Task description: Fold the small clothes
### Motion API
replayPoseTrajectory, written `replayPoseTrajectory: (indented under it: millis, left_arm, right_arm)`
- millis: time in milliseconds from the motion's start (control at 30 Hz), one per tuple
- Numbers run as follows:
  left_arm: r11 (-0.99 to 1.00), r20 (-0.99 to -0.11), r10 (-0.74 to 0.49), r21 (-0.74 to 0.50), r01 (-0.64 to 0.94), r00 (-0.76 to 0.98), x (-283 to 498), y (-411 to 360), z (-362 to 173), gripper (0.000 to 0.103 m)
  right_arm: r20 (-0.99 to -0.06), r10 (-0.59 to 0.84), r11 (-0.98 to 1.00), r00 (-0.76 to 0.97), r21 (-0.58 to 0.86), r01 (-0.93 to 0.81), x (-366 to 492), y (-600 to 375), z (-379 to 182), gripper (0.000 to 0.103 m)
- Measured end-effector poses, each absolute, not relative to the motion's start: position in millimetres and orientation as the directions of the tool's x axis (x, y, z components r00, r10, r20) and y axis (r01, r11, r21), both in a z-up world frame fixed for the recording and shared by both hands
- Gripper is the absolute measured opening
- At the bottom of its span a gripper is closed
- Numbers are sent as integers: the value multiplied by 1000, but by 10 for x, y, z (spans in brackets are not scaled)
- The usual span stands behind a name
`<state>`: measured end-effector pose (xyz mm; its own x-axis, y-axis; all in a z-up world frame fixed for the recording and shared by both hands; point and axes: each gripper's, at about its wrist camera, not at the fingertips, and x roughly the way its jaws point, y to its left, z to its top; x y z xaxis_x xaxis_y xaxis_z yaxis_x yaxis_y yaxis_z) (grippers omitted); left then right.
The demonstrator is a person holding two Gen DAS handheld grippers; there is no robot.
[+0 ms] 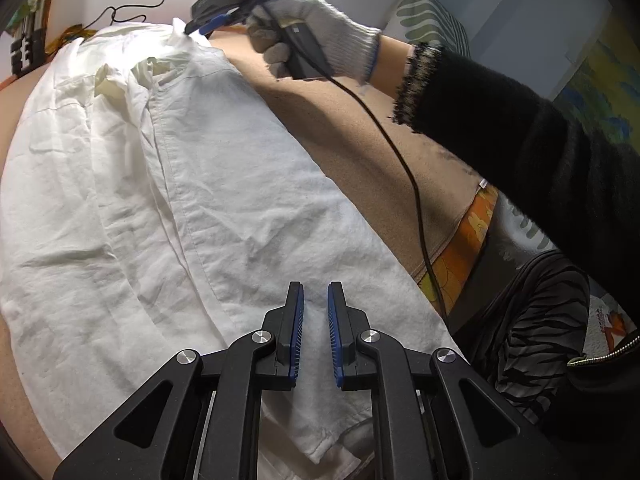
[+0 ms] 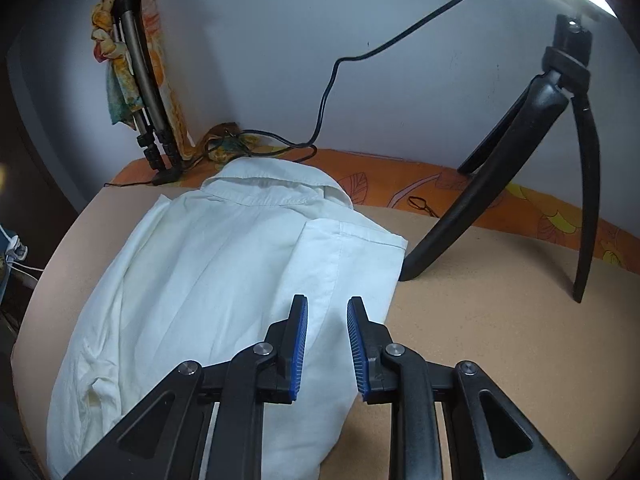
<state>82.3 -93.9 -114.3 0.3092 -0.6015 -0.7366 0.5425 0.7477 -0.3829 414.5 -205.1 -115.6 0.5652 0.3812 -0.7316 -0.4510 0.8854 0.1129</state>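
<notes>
The white shirt [image 2: 208,280] lies flat beneath both slightly parted, empty hand-held grippers [image 1: 315,312] [image 2: 327,330].

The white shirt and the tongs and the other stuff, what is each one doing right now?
White shirt: lying flat on the tan surface, sides folded in, collar at the far end.
Left tongs: hovering over the shirt's near end, pads slightly apart, nothing between them.
Right tongs: slightly apart, empty, over the shirt's right edge.
Gloved hand: gripping the right tongs' handle.
Black tripod: standing upright on the surface, legs spread.
</notes>
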Motion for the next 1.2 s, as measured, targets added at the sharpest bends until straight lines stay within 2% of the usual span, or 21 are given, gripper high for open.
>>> replayPoseTrajectory:
  millis: [200, 333, 433, 633, 667, 733, 767, 800, 833, 867, 933, 1200]
  left_arm:
    - [753, -741, -594, -374, 541, 314, 834, -916, -1104, 12]
    - [764, -735, -581, -347, 544, 348, 767, -909, -1019, 12]
    - [773, -705, -583, -328, 543, 405, 694, -809, -887, 12]
    - [802, -657, -565, -297, 518, 499, 546, -536, -686, 12]
    - [808, -647, -564, -303, 506, 513, 514, -456, -659, 14]
    - [822, -634, -552, -304, 482, 541, 469, -354, -632, 26]
    - [828, -630, -546, -305, 471, 552, 449, -302, -618, 36]
    - [833, -622, -542, -311, 458, 564, 424, -227, -605, 39]
    - [837, -615, -540, -320, 444, 574, 399, -152, -599, 40]
    - [844, -612, -532, -330, 423, 585, 380, -60, -596, 40]
    - [853, -607, -522, -361, 376, 599, 366, 102, -592, 40]
    - [849, -636, -513, -472, 235, 576, 277, 510, -737, 40]
  right_arm:
    - [-756, 304, 887, 580, 2, -462, 4239, -1787, -1338, 22]
    - [-754, 299, 897, 585, 13, -443, 4172, -1848, -1214, 22]
    - [-723, 318, 902, 613, 31, -431, 3943, -1974, -985, 32]
    - [-673, 365, 901, 644, 82, -425, 3205, -2333, -547, 38]
    - [-665, 361, 905, 653, 80, -419, 3052, -2397, -496, 40]
    - [-654, 374, 904, 657, 100, -415, 2747, -2515, -417, 40]
    - [-645, 395, 899, 654, 123, -421, 2582, -2578, -386, 41]
    - [-638, 412, 894, 651, 144, -425, 2432, -2638, -365, 42]
    - [-632, 432, 887, 643, 168, -430, 2266, -2704, -354, 49]
    - [-629, 451, 879, 633, 187, -439, 2093, -2759, -347, 60]
    - [-630, 472, 866, 617, 200, -459, 1783, -2830, -366, 71]
    - [-684, 555, 811, 474, 319, -490, 907, -2965, -814, 71]
